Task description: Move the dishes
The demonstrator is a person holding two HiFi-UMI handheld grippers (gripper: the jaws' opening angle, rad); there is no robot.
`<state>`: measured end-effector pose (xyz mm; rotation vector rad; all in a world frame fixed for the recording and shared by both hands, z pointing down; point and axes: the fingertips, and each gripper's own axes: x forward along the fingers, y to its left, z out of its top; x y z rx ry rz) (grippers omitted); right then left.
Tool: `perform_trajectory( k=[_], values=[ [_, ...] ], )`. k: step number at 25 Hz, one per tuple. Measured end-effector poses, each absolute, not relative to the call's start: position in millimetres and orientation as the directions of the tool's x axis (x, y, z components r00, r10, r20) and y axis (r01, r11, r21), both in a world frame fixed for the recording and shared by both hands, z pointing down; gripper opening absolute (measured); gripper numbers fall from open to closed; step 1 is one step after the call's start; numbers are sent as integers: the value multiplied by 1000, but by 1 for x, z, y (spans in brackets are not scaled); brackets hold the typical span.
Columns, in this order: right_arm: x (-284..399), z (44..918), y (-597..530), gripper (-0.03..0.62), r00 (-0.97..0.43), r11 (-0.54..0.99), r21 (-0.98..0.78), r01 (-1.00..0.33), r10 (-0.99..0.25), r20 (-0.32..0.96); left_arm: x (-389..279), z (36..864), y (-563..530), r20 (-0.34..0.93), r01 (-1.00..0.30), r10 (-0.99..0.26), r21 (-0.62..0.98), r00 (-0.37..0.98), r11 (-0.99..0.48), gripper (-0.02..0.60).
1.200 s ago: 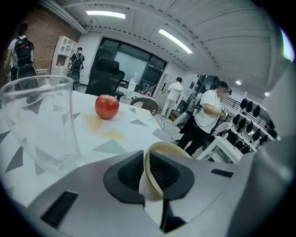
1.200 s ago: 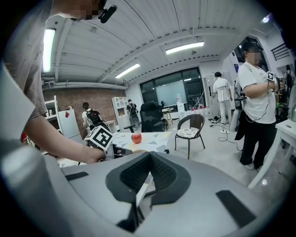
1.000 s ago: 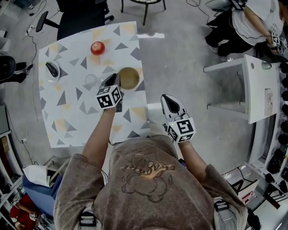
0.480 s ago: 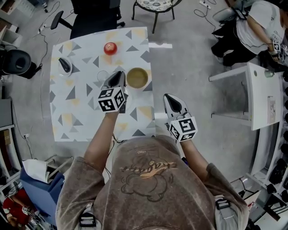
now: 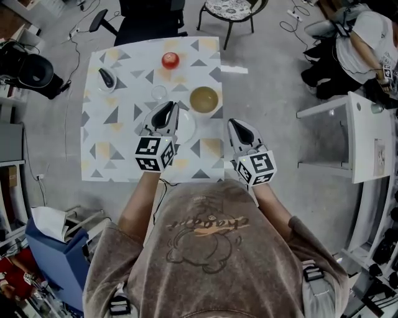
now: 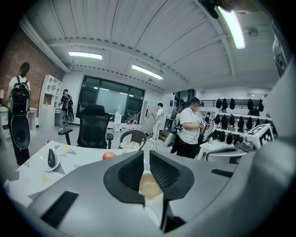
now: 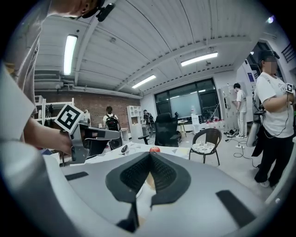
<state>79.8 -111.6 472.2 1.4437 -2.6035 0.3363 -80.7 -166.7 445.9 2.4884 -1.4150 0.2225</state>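
On the triangle-patterned table [image 5: 112, 143] stand an olive bowl [image 5: 204, 99], a white plate [image 5: 187, 127], a clear glass [image 5: 160, 93], a red apple [image 5: 170, 60] and a small dish [image 5: 107, 79] holding a dark object. My left gripper [image 5: 168, 107] hangs above the table, over the plate's left edge, shut and empty. In the left gripper view the bowl [image 6: 150, 185] shows past the left gripper [image 6: 146, 155], with the apple [image 6: 108, 156] farther back. My right gripper [image 5: 234, 123] hovers off the table's right edge. In its own view the right gripper [image 7: 149, 156] has its tips together, with nothing held.
A black office chair [image 5: 149, 18] and a round wicker chair [image 5: 227, 9] stand beyond the table. A white shelf unit [image 5: 367, 136] is at the right, with a seated person [image 5: 354, 43] behind it. Several people [image 6: 188, 127] stand in the room. A blue bin [image 5: 56, 248] sits lower left.
Both grippers have risen. The left one has drawn back from the bowl's left rim towards me and now hangs over the plate's edge. The table sits farther up the head view.
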Motion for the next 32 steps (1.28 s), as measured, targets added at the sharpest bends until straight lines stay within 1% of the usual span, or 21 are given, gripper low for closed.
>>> perform_trajectory(
  k=[7,12,16,24,32],
  values=[
    [65,458,-108,6,-547,536,-111,-837,-810,209,-108,428,-133,211,-880,-854,120,475,-460,32],
    [59,454,-105,6,-552,543,-105,-833,-808,206,-124,428,-114,179,-889,-871,126,456,-440,32],
    [58,452,-104,6,-551,543,-95,-834,-813,190,-136,437,-104,181,-898,-881,129,438,-420,31],
    [55,463,-107,6,-559,549,-105,-829,-805,198,-153,460,-99,197,-922,-902,135,384,-363,29],
    [56,469,-110,5,-558,548,-108,-829,-804,203,-147,463,-100,193,-921,-903,153,385,-359,28]
  ],
)
